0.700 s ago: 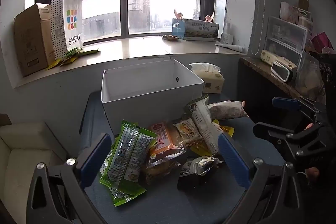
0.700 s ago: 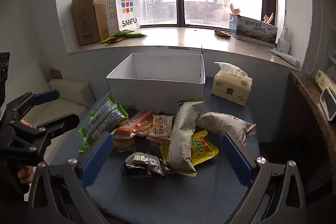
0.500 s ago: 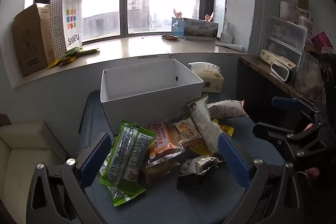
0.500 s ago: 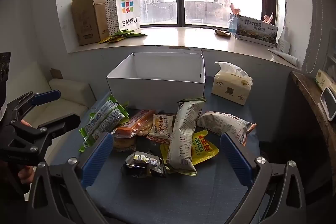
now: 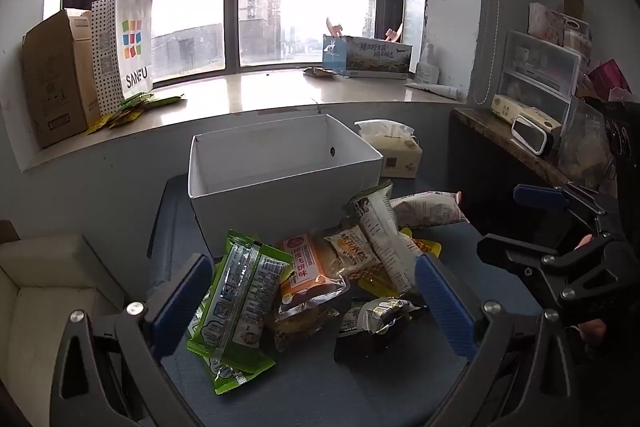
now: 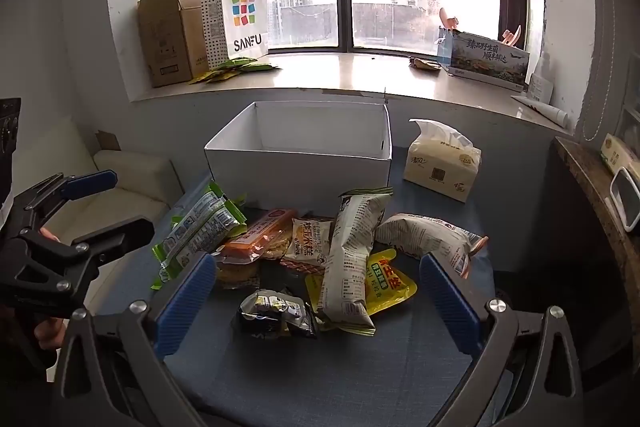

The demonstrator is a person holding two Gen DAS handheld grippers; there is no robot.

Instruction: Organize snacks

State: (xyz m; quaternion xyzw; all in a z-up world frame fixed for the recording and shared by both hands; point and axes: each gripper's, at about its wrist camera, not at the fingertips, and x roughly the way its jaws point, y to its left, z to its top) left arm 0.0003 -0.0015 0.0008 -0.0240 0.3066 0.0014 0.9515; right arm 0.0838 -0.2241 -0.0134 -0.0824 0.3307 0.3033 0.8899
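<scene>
A pile of snack packets lies on the blue table (image 6: pixel 340 379) in front of an empty white box (image 6: pixel 304 163). It holds green packets (image 5: pixel 236 299), an orange pack (image 5: pixel 308 267), a tall white bag (image 6: pixel 352 255), a yellow pouch (image 6: pixel 390 283), a dark foil pack (image 6: pixel 276 311) and a second white bag (image 6: pixel 428 239). My left gripper (image 5: pixel 312 299) is open and empty, above the near side of the pile. My right gripper (image 6: pixel 316 295) is open and empty, also held over the pile's near side.
A tissue pack (image 6: pixel 442 167) stands right of the box. The windowsill (image 6: pixel 340 75) holds a cardboard box (image 6: pixel 168 35), a SANFU bag (image 6: pixel 240 19) and a printed carton (image 6: pixel 484 61). A cream sofa (image 5: pixel 44 299) is at the left, a cluttered shelf (image 5: pixel 536 131) at the right.
The left wrist view has drifted slightly, so the box and snacks sit a touch lower-left. The right gripper has hardly moved. Both stay open.
</scene>
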